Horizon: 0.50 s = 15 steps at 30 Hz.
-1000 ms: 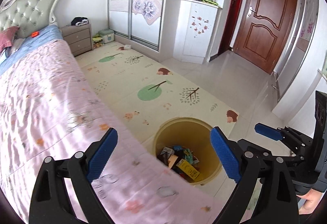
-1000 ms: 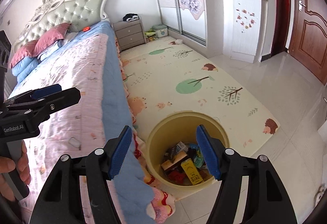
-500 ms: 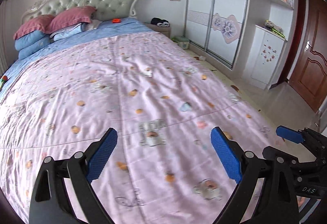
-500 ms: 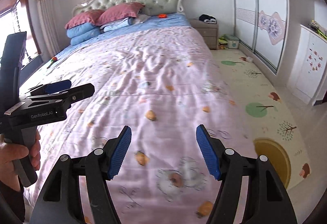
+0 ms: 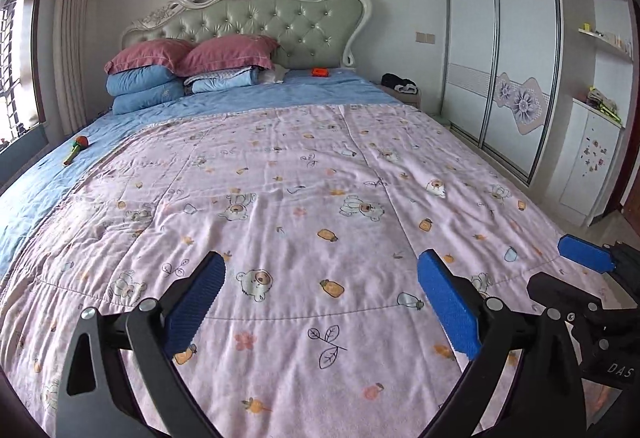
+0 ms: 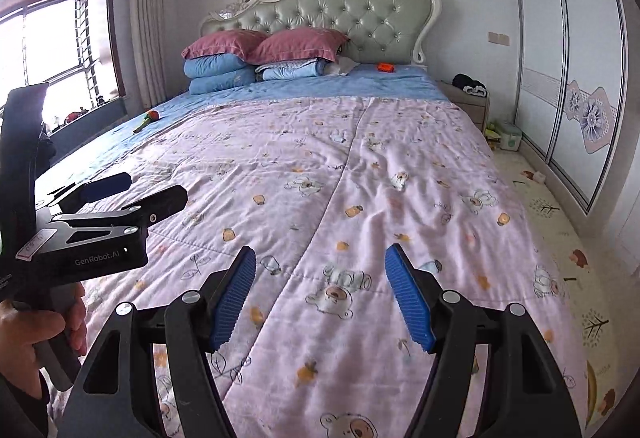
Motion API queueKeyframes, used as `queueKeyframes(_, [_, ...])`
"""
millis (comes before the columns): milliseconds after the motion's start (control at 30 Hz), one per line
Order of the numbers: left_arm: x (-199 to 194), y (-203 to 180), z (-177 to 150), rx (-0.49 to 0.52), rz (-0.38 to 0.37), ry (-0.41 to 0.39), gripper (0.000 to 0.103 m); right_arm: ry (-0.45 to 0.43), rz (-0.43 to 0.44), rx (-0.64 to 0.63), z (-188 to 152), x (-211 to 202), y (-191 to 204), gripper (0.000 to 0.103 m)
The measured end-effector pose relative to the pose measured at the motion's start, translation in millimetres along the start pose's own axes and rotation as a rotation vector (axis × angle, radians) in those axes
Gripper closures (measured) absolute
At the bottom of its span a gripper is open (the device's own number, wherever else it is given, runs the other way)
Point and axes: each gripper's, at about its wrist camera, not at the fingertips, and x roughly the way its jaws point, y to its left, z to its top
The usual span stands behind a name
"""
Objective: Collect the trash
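Blue ribbed fingers of left gripper: spread wide, just opening further, gripping nothing. Right gripper: moderately parted, likewise empty. Both hovering above pink cartoon-bear quilt at foot of bed, apart from it. Possible trash: small orange-red object lying on plain blue sheet just below tufted green headboard, well beyond both grippers; red-and-green stick-like item on same sheet near left bed edge. Sliver of round yellow bin on floor mat, beside bed's right side.
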Motion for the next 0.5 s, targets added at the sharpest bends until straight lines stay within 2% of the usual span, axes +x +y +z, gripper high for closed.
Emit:
queueKeyframes(233, [22.7, 13.5, 7.6, -0.015, 0.065, -0.062, 0.004, -0.094, -0.012, -0.034, 29.3, 27.4, 9.2, 0.034])
queueKeyframes(367, [34.4, 23.8, -1.6, -0.036, 0.088, -0.100, 0.004, -0.133, 0.000, -0.037, 18.0, 37.5, 8.7, 0.034])
queueKeyframes(500, [41.5, 30.2, -8.4, -0.068, 0.076, -0.123, 0.004, -0.170, -0.011, -0.052, 7.7, 35.7, 9.4, 0.034])
